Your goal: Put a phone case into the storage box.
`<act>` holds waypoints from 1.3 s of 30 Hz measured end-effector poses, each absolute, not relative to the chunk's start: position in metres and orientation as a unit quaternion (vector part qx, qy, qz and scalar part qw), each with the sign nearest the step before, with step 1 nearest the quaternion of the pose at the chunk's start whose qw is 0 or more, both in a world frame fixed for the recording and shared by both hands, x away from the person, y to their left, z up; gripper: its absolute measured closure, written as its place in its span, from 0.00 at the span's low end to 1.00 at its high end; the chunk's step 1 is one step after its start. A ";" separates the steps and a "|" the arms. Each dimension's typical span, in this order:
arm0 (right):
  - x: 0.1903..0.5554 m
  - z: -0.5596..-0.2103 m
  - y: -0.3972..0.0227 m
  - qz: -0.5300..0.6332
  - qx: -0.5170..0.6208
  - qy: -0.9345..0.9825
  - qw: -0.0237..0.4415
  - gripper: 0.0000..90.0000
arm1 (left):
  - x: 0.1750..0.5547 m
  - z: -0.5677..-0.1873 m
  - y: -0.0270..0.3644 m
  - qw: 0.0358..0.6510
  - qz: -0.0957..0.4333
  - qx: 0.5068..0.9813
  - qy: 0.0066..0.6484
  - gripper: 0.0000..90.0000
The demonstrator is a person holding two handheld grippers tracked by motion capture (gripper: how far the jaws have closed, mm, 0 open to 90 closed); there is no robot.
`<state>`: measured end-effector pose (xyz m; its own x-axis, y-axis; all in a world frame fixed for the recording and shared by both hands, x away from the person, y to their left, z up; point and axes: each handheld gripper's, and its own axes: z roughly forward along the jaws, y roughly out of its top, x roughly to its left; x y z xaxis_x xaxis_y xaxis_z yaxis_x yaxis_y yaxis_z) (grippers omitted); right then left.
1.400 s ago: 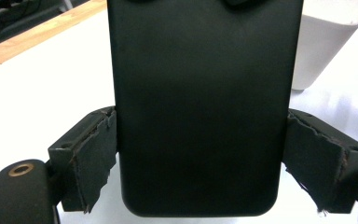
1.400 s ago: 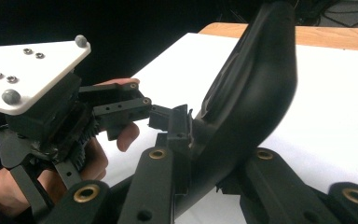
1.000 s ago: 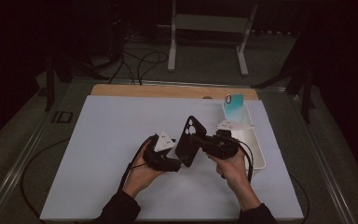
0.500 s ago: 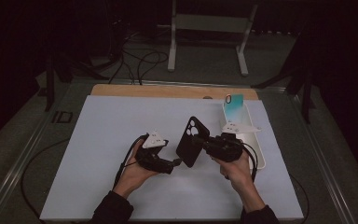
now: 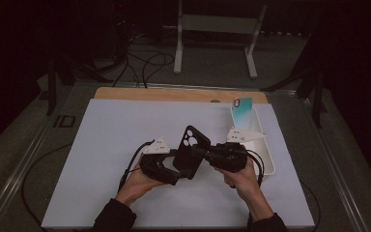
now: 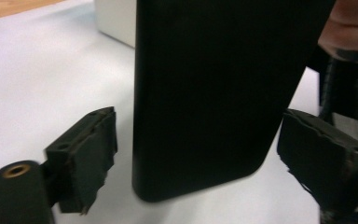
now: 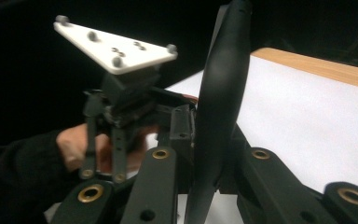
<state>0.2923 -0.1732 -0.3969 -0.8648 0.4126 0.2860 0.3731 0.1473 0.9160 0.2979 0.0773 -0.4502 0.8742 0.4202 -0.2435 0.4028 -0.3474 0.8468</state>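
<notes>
A: Describe the setting, then what I'm holding.

B: A dark room; a white mat [image 5: 101,159] covers a table with a wooden strip [image 5: 174,94] along its far edge. Nearest you, your two hands meet over the mat. Your right gripper [image 5: 199,152] pinches a black phone case [image 5: 188,151] by its edge and holds it upright above the mat. Your left gripper [image 5: 174,166] sits just left of the case, jaws spread either side of its lower end without pressing.

A: What lies beyond the case?

B: To its right, a white tray [image 5: 265,154]; at the tray's far end a teal phone case [image 5: 242,109] stands leaning.

A: How will the black case handle?

B: Probably light, smooth and a little flexible, so it could twist or slip. Grip across the side edges near a corner, away from the camera cut-out.

A: What changed?

B: A second ago your left gripper was right up against the case; its jaws have just been opening, the case between them untouched. The right grip is unchanged.
</notes>
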 end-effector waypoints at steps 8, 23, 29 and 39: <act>0.291 -0.396 -0.172 0.607 0.238 0.758 0.003 0.90 | 0.297 -0.448 0.081 0.533 -0.017 0.815 0.227 0.29; 0.292 -0.393 -0.181 0.586 0.223 0.778 0.032 0.86 | 0.294 -0.451 0.084 0.533 -0.016 0.820 0.205 0.66; 0.295 -0.390 -0.179 0.553 0.226 0.800 0.056 0.70 | 0.293 -0.452 0.084 0.535 -0.011 0.820 0.203 0.81; 0.297 -0.398 -0.164 0.513 0.256 0.815 0.081 0.26 | 0.291 -0.452 0.081 0.523 0.012 0.828 0.203 0.89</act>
<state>0.2975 -0.1642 -0.3984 -0.8563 0.4998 0.1302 0.3338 0.3430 0.8780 0.2912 0.0811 -0.4523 0.9175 0.3484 -0.1921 0.3233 -0.3715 0.8704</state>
